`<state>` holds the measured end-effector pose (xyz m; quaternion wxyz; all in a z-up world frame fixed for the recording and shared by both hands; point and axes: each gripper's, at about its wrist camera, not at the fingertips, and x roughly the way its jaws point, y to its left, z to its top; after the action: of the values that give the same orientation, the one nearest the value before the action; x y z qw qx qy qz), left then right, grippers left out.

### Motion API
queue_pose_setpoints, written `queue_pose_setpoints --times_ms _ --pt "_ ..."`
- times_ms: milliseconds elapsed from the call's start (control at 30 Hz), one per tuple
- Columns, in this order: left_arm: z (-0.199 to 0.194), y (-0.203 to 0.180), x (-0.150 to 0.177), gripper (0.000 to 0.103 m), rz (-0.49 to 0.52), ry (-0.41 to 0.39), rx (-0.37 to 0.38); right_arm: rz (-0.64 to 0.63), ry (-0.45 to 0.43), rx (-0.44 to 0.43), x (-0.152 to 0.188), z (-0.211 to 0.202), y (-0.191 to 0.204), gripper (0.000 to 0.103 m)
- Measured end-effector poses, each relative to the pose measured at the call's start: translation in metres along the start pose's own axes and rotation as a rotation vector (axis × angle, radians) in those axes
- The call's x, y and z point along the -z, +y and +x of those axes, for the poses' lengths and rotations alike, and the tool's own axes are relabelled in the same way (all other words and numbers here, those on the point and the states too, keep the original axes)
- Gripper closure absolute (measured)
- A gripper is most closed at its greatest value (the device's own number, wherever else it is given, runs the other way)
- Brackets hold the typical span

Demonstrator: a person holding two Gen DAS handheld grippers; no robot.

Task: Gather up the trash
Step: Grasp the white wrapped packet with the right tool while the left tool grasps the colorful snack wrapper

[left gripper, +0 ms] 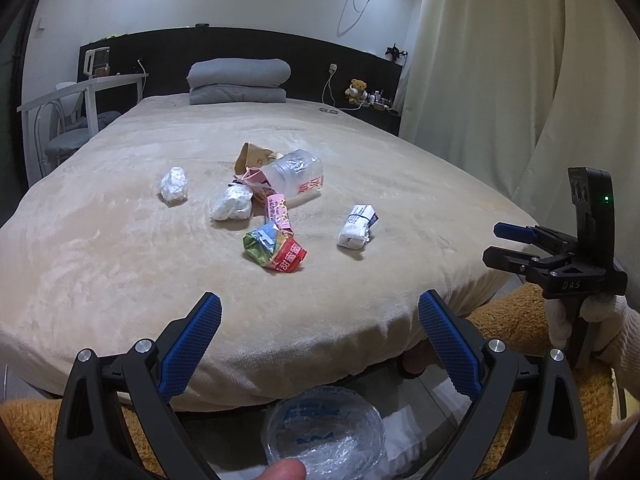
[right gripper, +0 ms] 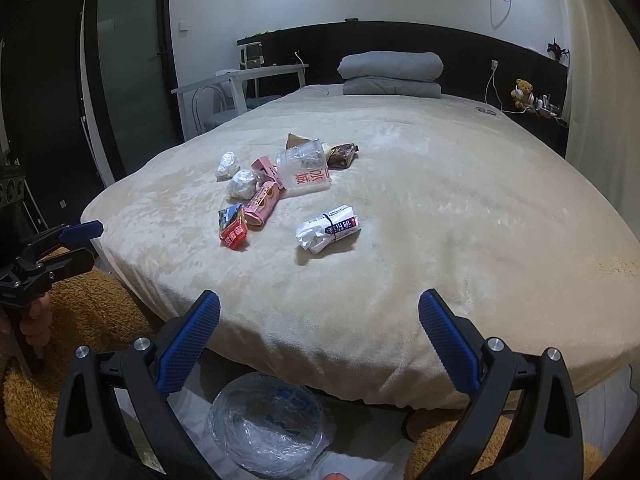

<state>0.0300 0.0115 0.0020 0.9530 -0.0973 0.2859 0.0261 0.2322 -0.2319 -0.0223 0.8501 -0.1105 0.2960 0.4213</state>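
Observation:
Trash lies in a loose pile on the beige bed (left gripper: 120,248) (right gripper: 460,208): a clear plastic cup (left gripper: 298,176) (right gripper: 306,170) on its side, a pink carton (left gripper: 277,210) (right gripper: 262,200), two crumpled white tissues (left gripper: 174,185) (left gripper: 232,202), a colourful snack wrapper (left gripper: 274,250) (right gripper: 233,227), a crushed white carton (left gripper: 356,226) (right gripper: 328,228) and a brown paper bag (left gripper: 252,154). Below the bed's near edge sits a bin lined with a clear bag (left gripper: 324,432) (right gripper: 268,424). My left gripper (left gripper: 320,320) (right gripper: 86,242) and right gripper (right gripper: 320,320) (left gripper: 504,244) both hover open and empty short of the bed.
A folded grey duvet (left gripper: 240,78) lies at the headboard. A white table and chair (left gripper: 76,104) stand left of the bed, a curtain (left gripper: 500,80) hangs at right, and a teddy bear (left gripper: 356,90) sits on the bedside shelf. A brown fluffy rug (right gripper: 92,308) covers the floor.

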Motion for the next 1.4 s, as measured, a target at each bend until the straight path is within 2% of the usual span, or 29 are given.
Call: queue_pose_setpoints --times_ms 333,467,700,833,967,1233,1267,1300,1367,1400 --pt "0.057 0.017 -0.021 0.006 0.025 0.149 -0.075 -0.038 0.091 -0.067 -0.041 0.060 -0.025 0.004" --pt "0.085 0.026 -0.029 0.006 0.031 0.207 -0.088 -0.086 0.132 -0.095 -0.052 0.089 -0.024 0.004" --pt "0.137 0.030 -0.041 0.006 0.105 0.308 -0.089 -0.179 0.211 -0.125 -0.060 0.135 -0.018 0.004" --pt "0.165 0.030 -0.045 0.006 0.150 0.340 -0.101 -0.220 0.239 -0.131 -0.062 0.159 -0.016 0.004" --pt "0.183 0.032 -0.047 0.006 0.184 0.353 -0.145 -0.259 0.245 -0.134 -0.066 0.177 -0.014 0.004" --pt "0.198 0.035 -0.047 0.007 0.177 0.379 -0.119 -0.295 0.267 -0.148 -0.064 0.200 -0.015 0.005" --pt "0.198 0.036 -0.047 0.010 0.176 0.378 -0.118 -0.304 0.274 -0.156 -0.063 0.202 -0.015 0.009" --pt "0.199 0.036 -0.047 0.021 0.175 0.382 -0.122 -0.313 0.272 -0.151 -0.062 0.203 -0.015 0.018" --pt "0.203 0.038 -0.045 0.031 0.176 0.401 -0.128 -0.322 0.269 -0.146 -0.062 0.203 -0.014 0.020" --pt "0.204 0.039 -0.045 0.031 0.172 0.402 -0.129 -0.318 0.265 -0.151 -0.061 0.202 -0.015 0.021"
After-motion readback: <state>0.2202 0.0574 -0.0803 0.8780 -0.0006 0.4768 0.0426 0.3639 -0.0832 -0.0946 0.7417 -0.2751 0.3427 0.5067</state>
